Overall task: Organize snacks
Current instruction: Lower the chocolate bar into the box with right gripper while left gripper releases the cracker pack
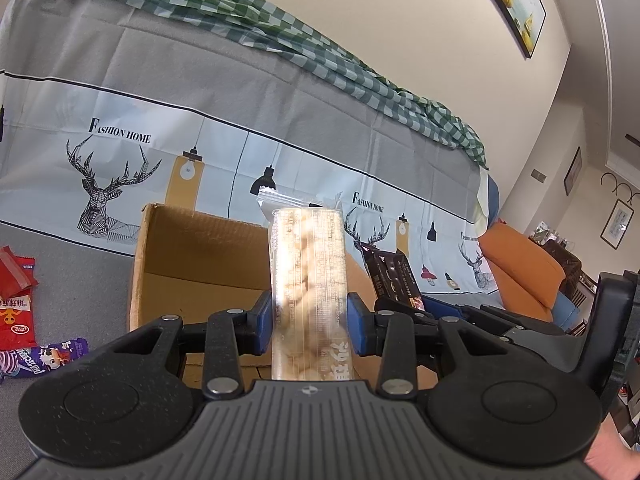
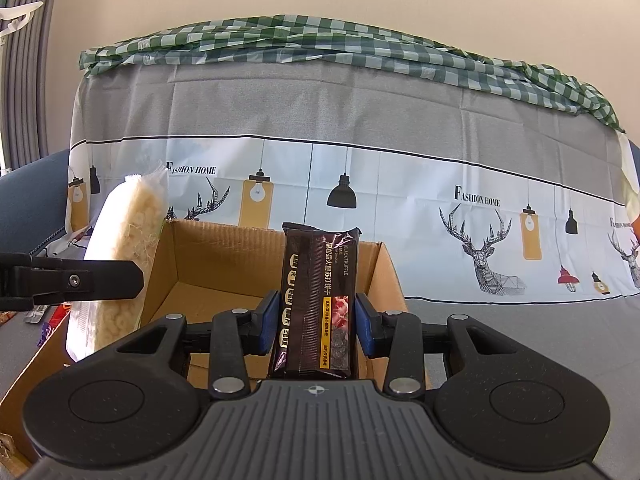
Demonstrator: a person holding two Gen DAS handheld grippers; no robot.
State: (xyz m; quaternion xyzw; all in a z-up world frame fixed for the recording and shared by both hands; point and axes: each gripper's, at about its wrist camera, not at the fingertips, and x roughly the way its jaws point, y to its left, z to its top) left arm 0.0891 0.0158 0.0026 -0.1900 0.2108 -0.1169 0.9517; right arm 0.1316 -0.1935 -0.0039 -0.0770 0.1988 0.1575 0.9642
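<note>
Left gripper [image 1: 310, 322] pinches a clear cracker pack [image 1: 307, 280], right gripper [image 2: 316, 326] pinches a dark biscuit pack [image 2: 316, 300], both over the seemingly empty box [image 2: 208, 256]; red packets [image 1: 14, 300] beside it remain unsorted.

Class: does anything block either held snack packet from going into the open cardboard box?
Nothing visible does. The pale packet in the left gripper and the dark packet in the right gripper are both held at the open-topped box.

Left tongs [image 1: 309, 322] clamped on load, tilted slightly down; right tongs [image 2: 316, 322] likewise.
</note>
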